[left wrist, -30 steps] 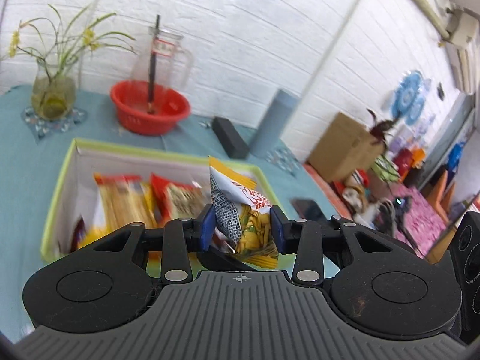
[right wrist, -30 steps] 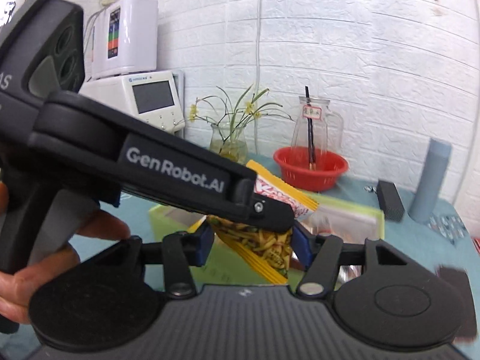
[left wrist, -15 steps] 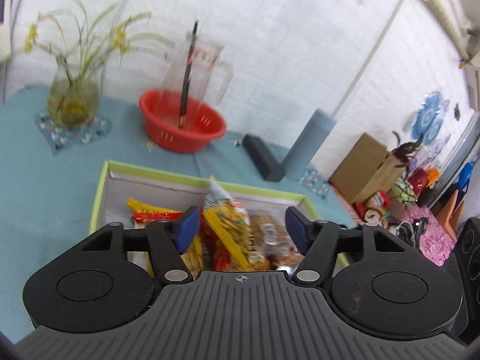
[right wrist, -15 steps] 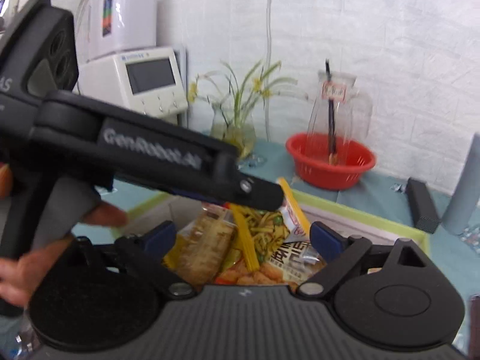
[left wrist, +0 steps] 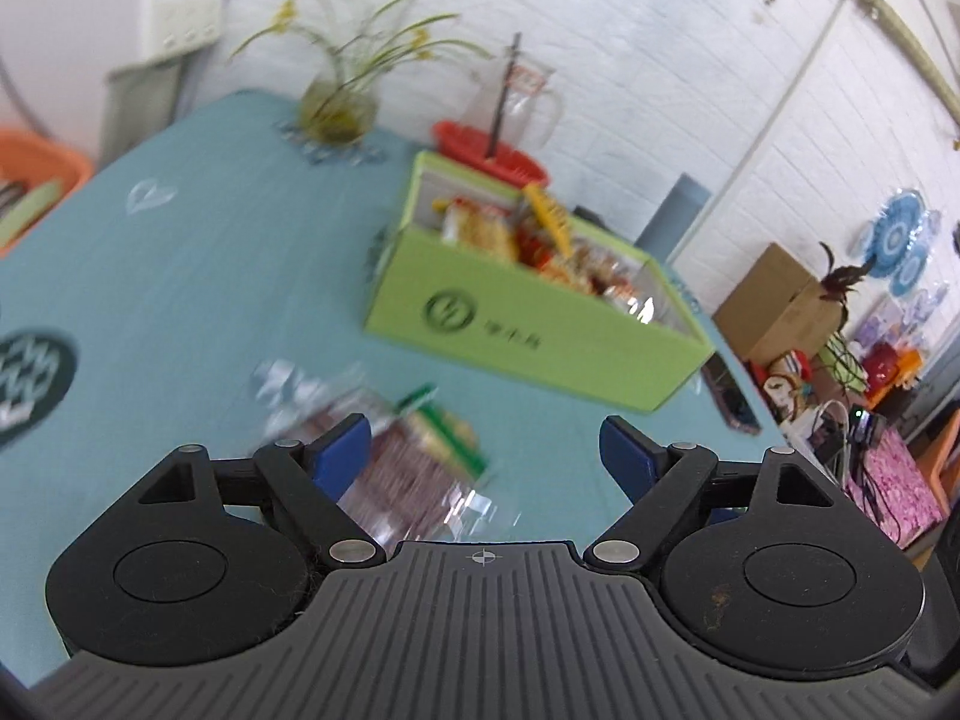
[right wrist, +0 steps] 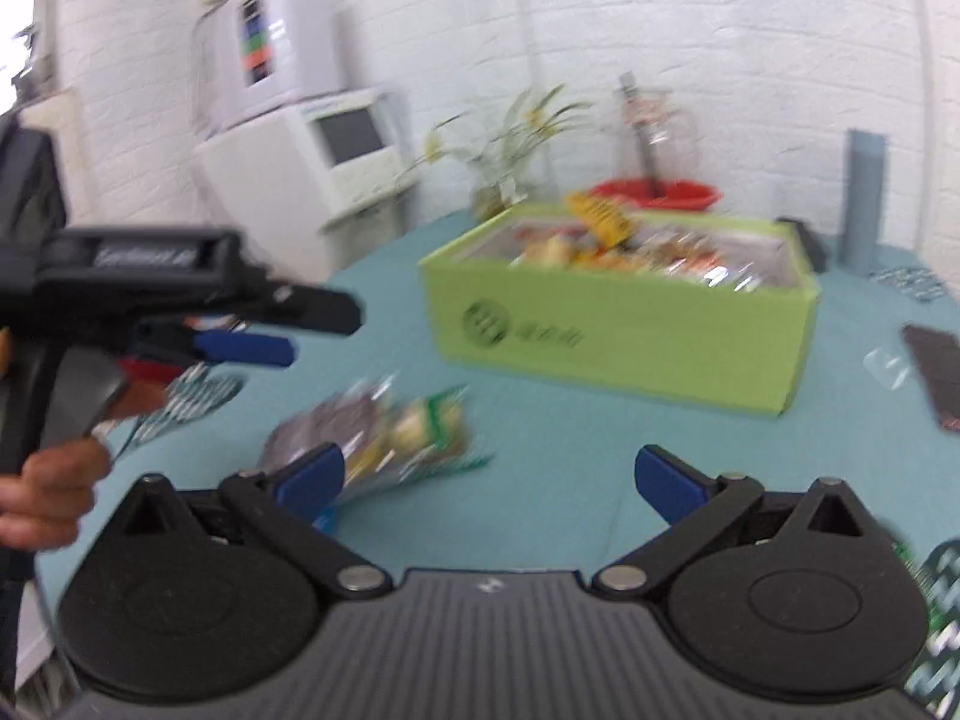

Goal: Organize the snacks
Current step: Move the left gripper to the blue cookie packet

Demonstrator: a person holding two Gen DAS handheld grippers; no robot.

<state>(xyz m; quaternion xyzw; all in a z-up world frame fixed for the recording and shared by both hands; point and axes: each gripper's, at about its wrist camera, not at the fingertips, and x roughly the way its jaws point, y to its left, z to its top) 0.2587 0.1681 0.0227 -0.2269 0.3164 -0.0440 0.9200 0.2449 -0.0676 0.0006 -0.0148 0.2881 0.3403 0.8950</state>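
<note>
Left gripper (left wrist: pixel 483 450): blue-padded jaws spread wide, holding nothing. Right gripper (right wrist: pixel 489 477): likewise spread, empty. Clear-wrapped brown and green snack packet (left wrist: pixel 408 462): lying loose on the teal tablecloth (left wrist: pixel 198 276), just ahead of both grippers. Lime-green cardboard box (left wrist: pixel 540 336): farther back, packed with assorted snack packets (left wrist: pixel 528 240), one yellow pack sticking up. Red plastic bowl (left wrist: pixel 489 150): behind the box, holding a clear glass jug.

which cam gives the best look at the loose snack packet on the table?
Right wrist. The snack packet lies whole on the teal tablecloth, only its near edge behind the open right gripper. Left wrist shows the snack packet closer but blurrier, partly hidden by the open left gripper.
</note>
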